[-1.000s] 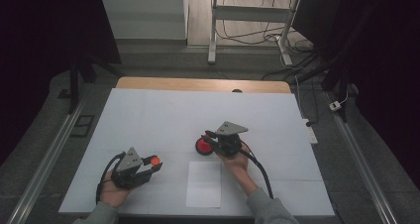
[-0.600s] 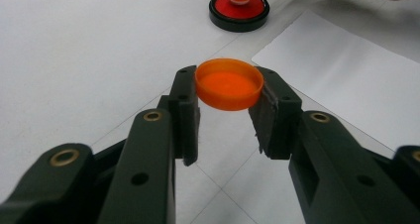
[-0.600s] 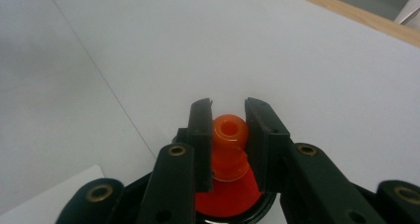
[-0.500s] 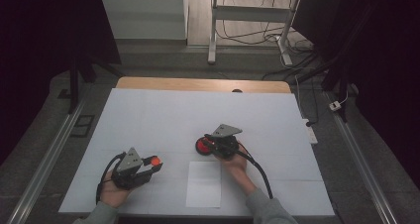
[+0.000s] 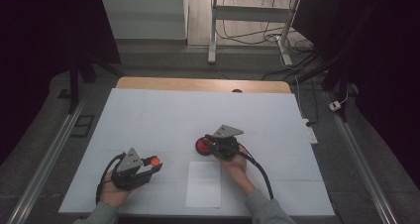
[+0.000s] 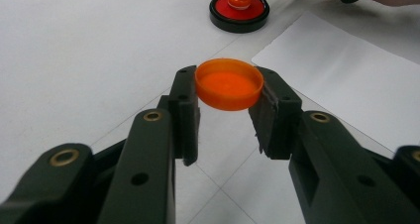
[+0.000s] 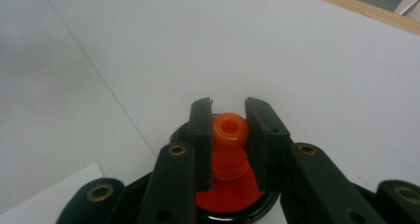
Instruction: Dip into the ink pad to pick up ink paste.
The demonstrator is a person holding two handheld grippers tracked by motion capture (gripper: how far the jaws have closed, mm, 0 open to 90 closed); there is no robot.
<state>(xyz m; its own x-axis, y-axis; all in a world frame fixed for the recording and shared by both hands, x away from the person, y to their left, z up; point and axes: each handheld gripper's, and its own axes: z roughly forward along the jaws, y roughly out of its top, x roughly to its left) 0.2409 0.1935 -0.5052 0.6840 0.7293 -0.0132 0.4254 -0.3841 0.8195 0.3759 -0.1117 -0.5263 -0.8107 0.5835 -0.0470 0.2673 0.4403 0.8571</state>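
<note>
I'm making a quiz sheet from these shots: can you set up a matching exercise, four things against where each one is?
Things:
1. orange cap
2. orange stamp knob
3. black-rimmed red ink pad
4. white paper sheet

Places:
A. flat on the table near the front edge, between the two hands
B. on the table under the knob
C. clamped in the right tongs
D. clamped in the left tongs, open side up

Pairs: 1-D, 2-C, 3-B, 4-A
</note>
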